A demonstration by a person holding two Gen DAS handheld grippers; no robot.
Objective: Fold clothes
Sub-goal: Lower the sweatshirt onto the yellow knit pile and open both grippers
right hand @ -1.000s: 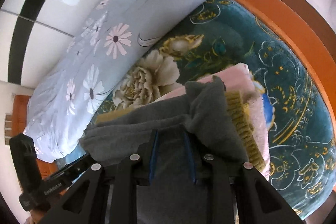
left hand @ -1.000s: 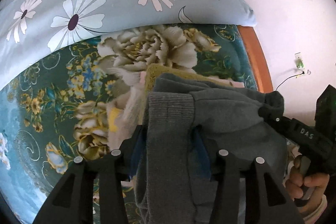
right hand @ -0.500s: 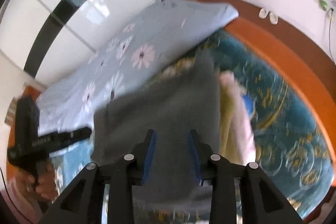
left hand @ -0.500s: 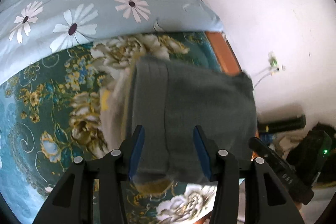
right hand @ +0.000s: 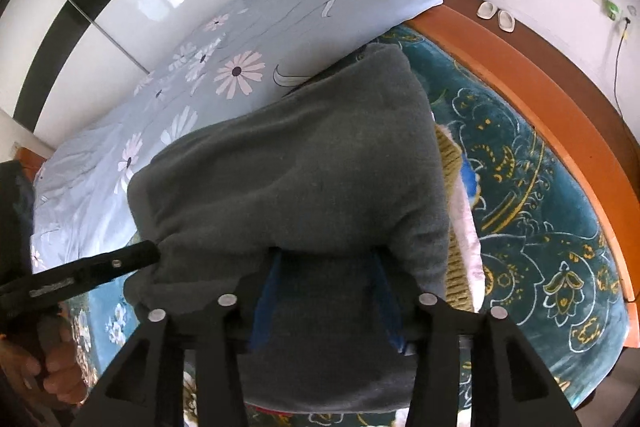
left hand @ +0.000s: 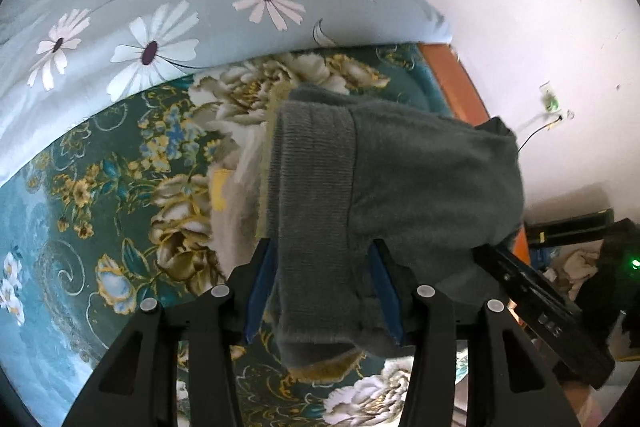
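sweater: lying folded on clothes pile on bed | handling: soft, floppy, gripping best at ribbed hem | left tool: straddling fabric, not pinching | right tool: jaws opening around fabric

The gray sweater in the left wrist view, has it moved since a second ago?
Yes. The gray sweater was bunched up between the tools; now it lies spread flatter on the folded pile, against the floral blanket.
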